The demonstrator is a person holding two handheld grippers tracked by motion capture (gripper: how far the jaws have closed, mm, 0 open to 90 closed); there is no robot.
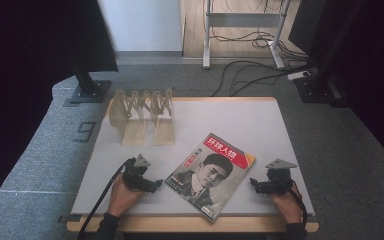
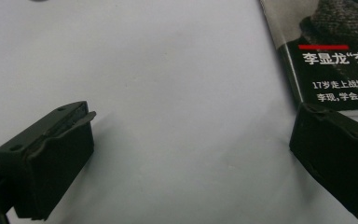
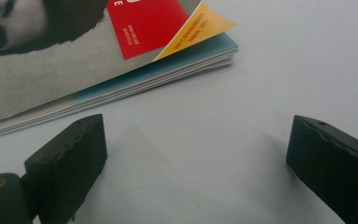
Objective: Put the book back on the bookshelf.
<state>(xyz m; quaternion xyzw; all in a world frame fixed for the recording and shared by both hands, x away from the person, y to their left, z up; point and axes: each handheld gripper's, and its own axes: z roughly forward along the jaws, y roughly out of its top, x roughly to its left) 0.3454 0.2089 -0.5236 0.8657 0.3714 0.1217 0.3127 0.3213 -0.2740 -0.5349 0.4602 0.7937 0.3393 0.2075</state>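
Observation:
A magazine (image 1: 210, 174) with a portrait cover and a red title block lies tilted on the white table top (image 1: 260, 125). My left gripper (image 1: 156, 185) rests on the table just left of the magazine's lower corner, jaws open and empty; in the left gripper view that corner of the magazine (image 2: 335, 70) lies beside the right jaw. My right gripper (image 1: 253, 184) sits to the right of the magazine, pointing at its side edge, open with nothing between the jaws. In the right gripper view the magazine (image 3: 121, 70) shows its page edges and a curled orange cover corner.
A folding wooden rack (image 1: 142, 115) stands at the table's back left. Beyond the table are dark stand bases (image 1: 87, 90), a metal frame (image 1: 242, 30) and cables (image 1: 250, 70) on the grey carpet. A wooden rim (image 1: 190, 224) runs along the near edge.

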